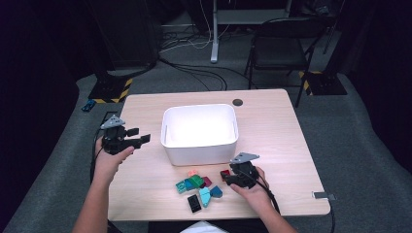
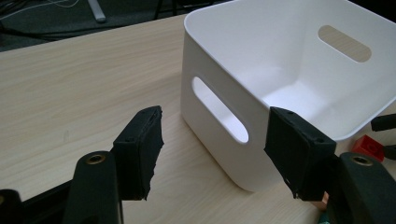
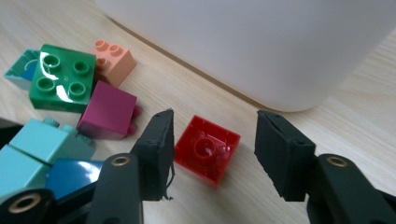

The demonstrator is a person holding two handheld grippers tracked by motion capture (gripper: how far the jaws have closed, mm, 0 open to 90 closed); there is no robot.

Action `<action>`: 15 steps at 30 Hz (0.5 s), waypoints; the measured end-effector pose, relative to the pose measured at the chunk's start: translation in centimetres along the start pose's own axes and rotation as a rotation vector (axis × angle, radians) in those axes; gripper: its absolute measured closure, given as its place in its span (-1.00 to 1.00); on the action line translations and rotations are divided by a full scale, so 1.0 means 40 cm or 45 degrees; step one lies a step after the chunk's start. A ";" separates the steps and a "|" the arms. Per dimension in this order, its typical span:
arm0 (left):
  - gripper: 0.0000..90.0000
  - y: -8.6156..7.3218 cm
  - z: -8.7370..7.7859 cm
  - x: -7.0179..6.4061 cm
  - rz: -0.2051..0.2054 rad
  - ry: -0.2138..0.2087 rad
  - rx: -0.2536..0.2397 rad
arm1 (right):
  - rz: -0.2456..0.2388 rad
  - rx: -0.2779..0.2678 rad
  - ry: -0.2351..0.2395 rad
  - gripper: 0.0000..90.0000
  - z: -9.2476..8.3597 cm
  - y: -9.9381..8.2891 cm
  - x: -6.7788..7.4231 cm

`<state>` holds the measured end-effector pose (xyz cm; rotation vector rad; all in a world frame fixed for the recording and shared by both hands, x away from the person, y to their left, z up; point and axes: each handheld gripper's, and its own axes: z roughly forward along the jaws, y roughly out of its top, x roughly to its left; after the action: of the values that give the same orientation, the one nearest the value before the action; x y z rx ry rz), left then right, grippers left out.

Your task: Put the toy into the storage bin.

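A red brick [image 3: 206, 148] lies studs-down on the table, just in front of the white bin [image 1: 199, 151]. My right gripper [image 3: 215, 114] stands open around it, one jaw on each side, with a gap showing at the right jaw. In the high view the right gripper [image 1: 227, 177] sits low at the pile's right end, beside the red brick [image 1: 225, 174]. My left gripper [image 1: 140, 136] is held left of the bin, open. In its own view the left gripper [image 2: 215, 112] has nothing between its jaws and faces the bin's [image 2: 205, 56] handle slot.
Loose bricks lie left of the red one: green [image 3: 63, 77], peach [image 3: 113, 60], magenta [image 3: 108, 109], light teal [image 1: 204, 195], blue [image 1: 215, 191] and black [image 1: 194, 203]. The bin looks empty inside. The wooden table [image 1: 272, 126] has a dark round cap [image 1: 237, 102] at its far edge.
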<state>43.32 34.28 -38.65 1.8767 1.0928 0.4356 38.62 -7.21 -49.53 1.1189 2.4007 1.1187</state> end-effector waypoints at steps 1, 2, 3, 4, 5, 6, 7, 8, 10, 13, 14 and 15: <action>-0.20 -0.002 0.002 0.001 -0.006 0.009 -0.005 | 0.010 -0.004 -0.005 0.01 0.004 0.001 0.004; -0.20 -0.002 0.000 0.002 -0.009 0.016 0.005 | 0.008 -0.010 -0.008 0.00 0.009 0.004 0.007; -0.20 -0.001 -0.001 0.004 -0.013 0.021 0.004 | 0.008 -0.014 -0.016 -0.02 0.015 0.005 0.012; -0.20 -0.001 -0.001 0.004 -0.013 0.021 0.004 | 0.008 -0.014 -0.016 -0.02 0.015 0.005 0.012; -0.20 0.000 -0.002 0.005 -0.020 0.025 0.000 | 0.005 -0.007 -0.026 -0.03 0.020 0.006 0.018; -0.21 -0.001 -0.003 0.004 -0.021 0.023 -0.006 | -0.023 0.022 -0.047 -0.04 0.032 0.002 0.027; -0.21 -0.002 -0.003 0.003 -0.022 0.020 -0.002 | -0.032 0.037 -0.054 -0.04 0.037 0.000 0.031; -0.21 -0.004 -0.003 0.003 -0.022 0.020 0.003 | -0.050 0.050 -0.060 -0.04 0.040 -0.001 0.032; -0.21 -0.005 -0.003 0.004 -0.024 0.024 0.010 | -0.062 0.058 -0.078 -0.03 0.044 -0.003 0.034; -0.21 -0.006 -0.002 0.003 -0.021 0.025 0.012 | -0.053 0.075 -0.071 0.01 0.047 -0.004 0.026; -0.21 -0.007 -0.003 0.003 -0.022 0.026 0.014 | -0.048 0.080 -0.067 0.04 0.047 -0.005 0.022; -0.21 -0.007 -0.003 0.002 -0.025 0.027 0.014 | -0.041 0.087 -0.063 0.07 0.047 -0.006 0.019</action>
<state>43.14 34.49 -38.84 1.8730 1.1287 0.4403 38.94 -5.75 -50.91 1.1117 2.4267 0.9942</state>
